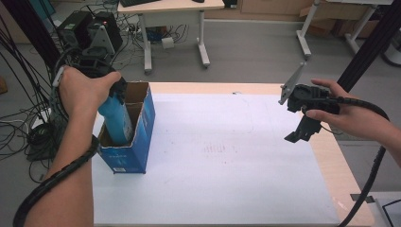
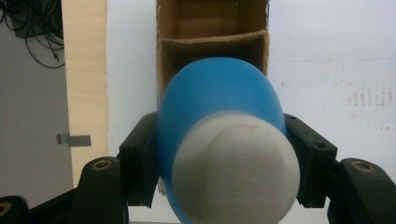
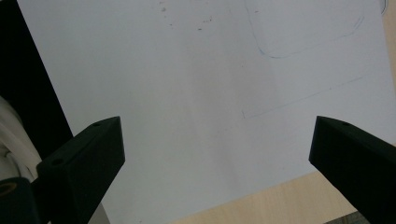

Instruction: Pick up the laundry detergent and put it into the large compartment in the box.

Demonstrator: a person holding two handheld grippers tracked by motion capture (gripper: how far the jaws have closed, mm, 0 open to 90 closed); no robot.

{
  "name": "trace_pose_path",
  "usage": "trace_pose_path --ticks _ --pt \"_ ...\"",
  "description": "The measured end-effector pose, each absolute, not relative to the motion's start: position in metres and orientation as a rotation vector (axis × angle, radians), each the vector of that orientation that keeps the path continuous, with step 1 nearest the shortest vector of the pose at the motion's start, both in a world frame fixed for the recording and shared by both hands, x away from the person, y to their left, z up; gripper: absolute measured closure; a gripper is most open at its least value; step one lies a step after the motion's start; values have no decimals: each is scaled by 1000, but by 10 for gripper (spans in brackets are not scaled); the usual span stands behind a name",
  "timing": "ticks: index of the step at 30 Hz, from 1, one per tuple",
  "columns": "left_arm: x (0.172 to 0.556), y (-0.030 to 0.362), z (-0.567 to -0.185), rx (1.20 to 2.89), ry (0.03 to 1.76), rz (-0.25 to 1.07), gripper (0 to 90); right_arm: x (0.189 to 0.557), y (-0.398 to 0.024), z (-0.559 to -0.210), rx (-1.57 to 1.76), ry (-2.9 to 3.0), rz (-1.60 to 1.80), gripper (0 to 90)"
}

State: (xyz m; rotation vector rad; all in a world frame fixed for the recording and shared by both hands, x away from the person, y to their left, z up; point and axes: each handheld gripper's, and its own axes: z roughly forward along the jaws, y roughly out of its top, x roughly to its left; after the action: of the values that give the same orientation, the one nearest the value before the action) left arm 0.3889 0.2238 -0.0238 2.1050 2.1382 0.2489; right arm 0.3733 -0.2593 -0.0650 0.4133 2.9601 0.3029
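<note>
A blue bottle [image 1: 116, 118] with a white cap [image 2: 236, 170] stands tilted in the open blue box [image 1: 137, 142] at the bench's [image 1: 331, 156] left edge. The left claw [image 2: 224, 158] is clamped around it just below the cap. Well to the right, the right claw [image 3: 215, 163] hangs spread wide above the white sheet [image 1: 213, 156], holding nothing.

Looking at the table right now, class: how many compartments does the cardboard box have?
2, split by a cardboard divider in the blue box: the near one takes the blue bottle gripped by the left gripper; the far one looks empty, its bottom partly hidden.
</note>
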Motion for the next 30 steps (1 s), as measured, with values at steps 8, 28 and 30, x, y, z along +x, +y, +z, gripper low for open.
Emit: trace_pose_path --ticks 8,28,30 --pt "390 228 -43 2102 2147 224 380 374 -256 -66 404 2966 295 33" --pt "394 229 -87 2113 2175 196 380 378 -252 -73 397 2981 293 33" --pt "395 229 -91 2114 2180 193 380 379 -253 -74 398 2981 295 33"
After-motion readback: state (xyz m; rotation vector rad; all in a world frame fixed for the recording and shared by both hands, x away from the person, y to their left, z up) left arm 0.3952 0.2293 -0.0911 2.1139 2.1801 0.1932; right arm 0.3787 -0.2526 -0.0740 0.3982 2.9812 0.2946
